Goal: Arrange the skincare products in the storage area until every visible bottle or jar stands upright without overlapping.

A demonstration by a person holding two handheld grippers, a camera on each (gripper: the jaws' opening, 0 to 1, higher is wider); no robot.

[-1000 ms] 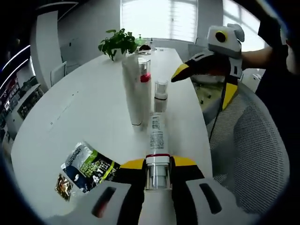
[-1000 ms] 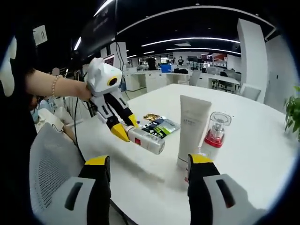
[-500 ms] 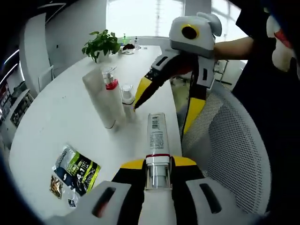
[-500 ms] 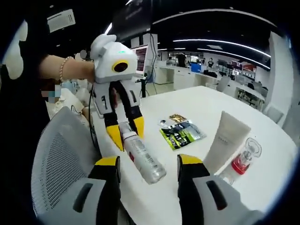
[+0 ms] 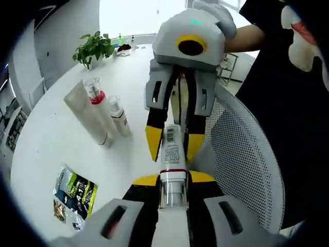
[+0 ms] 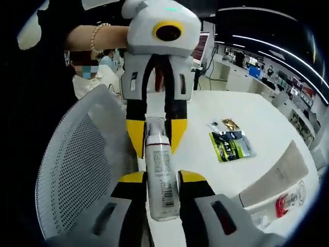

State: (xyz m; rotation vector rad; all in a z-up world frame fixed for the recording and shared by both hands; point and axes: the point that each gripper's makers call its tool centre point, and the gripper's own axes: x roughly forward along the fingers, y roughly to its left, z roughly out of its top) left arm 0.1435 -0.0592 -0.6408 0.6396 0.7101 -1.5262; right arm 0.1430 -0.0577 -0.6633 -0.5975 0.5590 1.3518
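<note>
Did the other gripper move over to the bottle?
Yes. The right gripper swung in from beside the white tube and now straddles the bottle.

This is an open-plan office. The near scene centres on a large white oval meeting table (image 5: 56, 134), with a grey mesh-backed office chair (image 5: 247, 159) drawn up at its edge. At the far end of the table stands a leafy green potted plant (image 5: 94, 47) before a broad bright window with pale blinds (image 5: 128, 15). In the right gripper view, the far background holds rows of white desks with monitors (image 6: 247, 69) under a dark ceiling crossed by long curved strip lights (image 6: 267, 43). To the far right runs a line of shelving or display units (image 6: 300, 92), too small to make out in detail.
</note>
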